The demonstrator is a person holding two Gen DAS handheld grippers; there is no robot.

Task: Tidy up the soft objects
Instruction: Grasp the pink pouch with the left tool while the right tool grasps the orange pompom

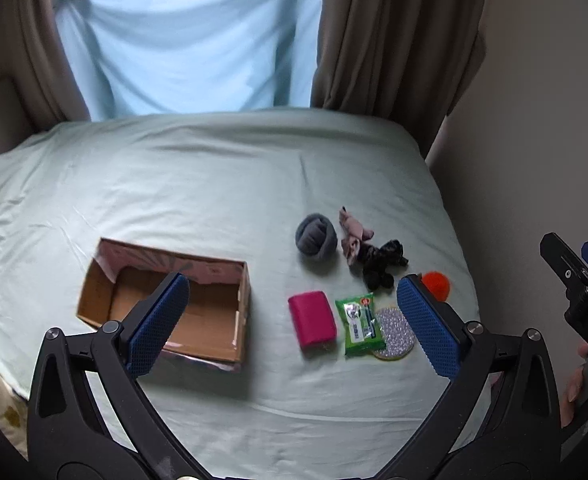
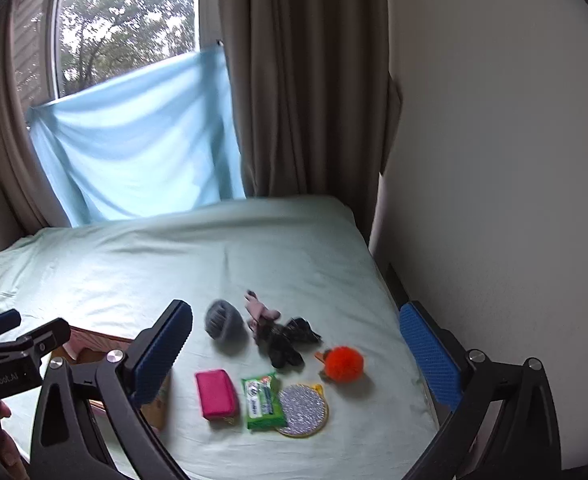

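An open cardboard box (image 1: 166, 300) lies on the bed at left, with nothing in it that I can see. To its right lie a grey sock ball (image 1: 316, 237), a pink soft toy (image 1: 352, 234), a black scrunchie (image 1: 382, 262), an orange pompom (image 1: 436, 284), a magenta sponge (image 1: 312, 318), a green wipes pack (image 1: 360, 324) and a round glittery pad (image 1: 396, 332). My left gripper (image 1: 294, 322) is open, above the bed over the sponge. My right gripper (image 2: 296, 354) is open, above the soft items (image 2: 218, 394); it also shows in the left wrist view (image 1: 578, 276).
The bed has a pale green sheet (image 1: 214, 184). A wall (image 2: 494, 160) runs along its right edge. Brown curtains (image 2: 302, 80) and a hung light blue cloth (image 2: 134, 140) stand behind the bed under a window (image 2: 126, 24).
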